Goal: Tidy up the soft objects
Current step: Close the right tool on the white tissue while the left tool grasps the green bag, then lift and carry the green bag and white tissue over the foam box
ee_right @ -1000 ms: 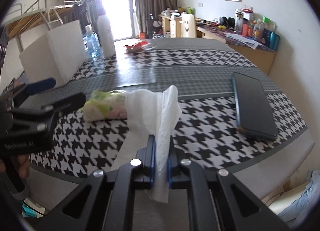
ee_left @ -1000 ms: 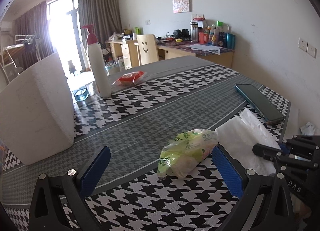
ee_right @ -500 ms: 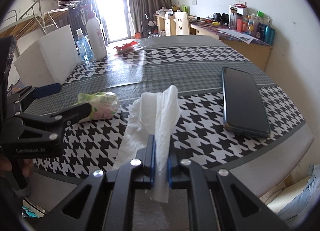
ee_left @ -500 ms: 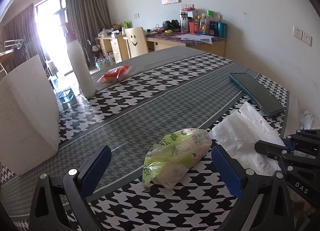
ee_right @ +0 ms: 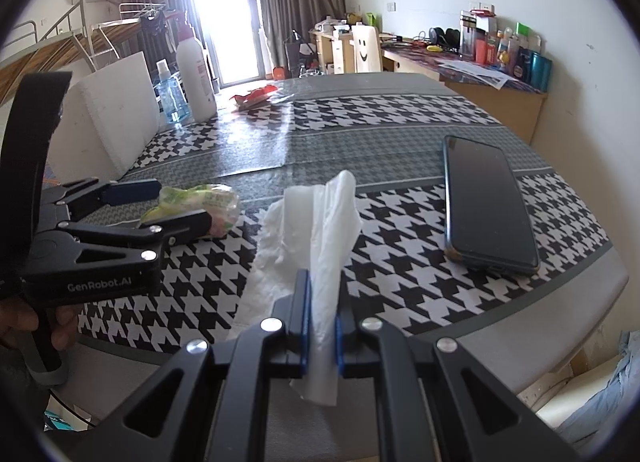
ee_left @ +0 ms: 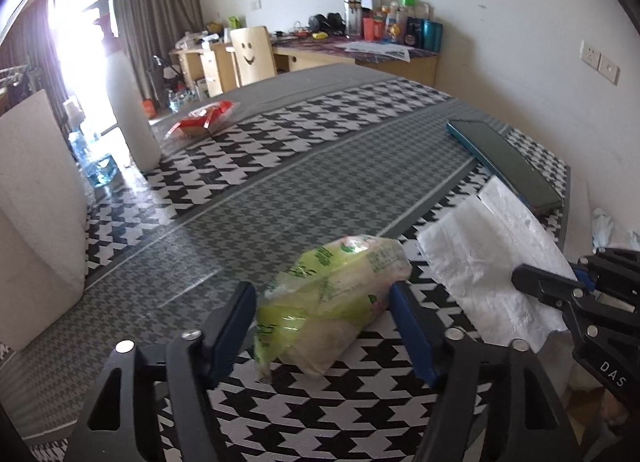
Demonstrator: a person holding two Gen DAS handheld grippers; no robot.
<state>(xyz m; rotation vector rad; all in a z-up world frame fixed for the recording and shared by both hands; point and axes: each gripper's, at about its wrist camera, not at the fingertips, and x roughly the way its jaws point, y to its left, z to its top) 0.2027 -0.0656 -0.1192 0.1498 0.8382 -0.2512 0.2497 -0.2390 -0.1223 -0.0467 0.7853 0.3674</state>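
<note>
Jaws of my left gripper (ee_left: 322,326) had just been closing around the tissue pack (ee_left: 332,302) lying crosswise between them, near the table's (ee_left: 320,165) front edge; my right gripper (ee_right: 320,316) pinched a tissue (ee_right: 320,229).

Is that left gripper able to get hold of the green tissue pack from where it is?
Probably yes: the tissue pack already lies between the left gripper's closing fingers, nothing blocking.

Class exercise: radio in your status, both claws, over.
Left claw closing around green tissue pack, not yet pinched. Right claw shut on white tissue. Phone alongside, clear.
</note>
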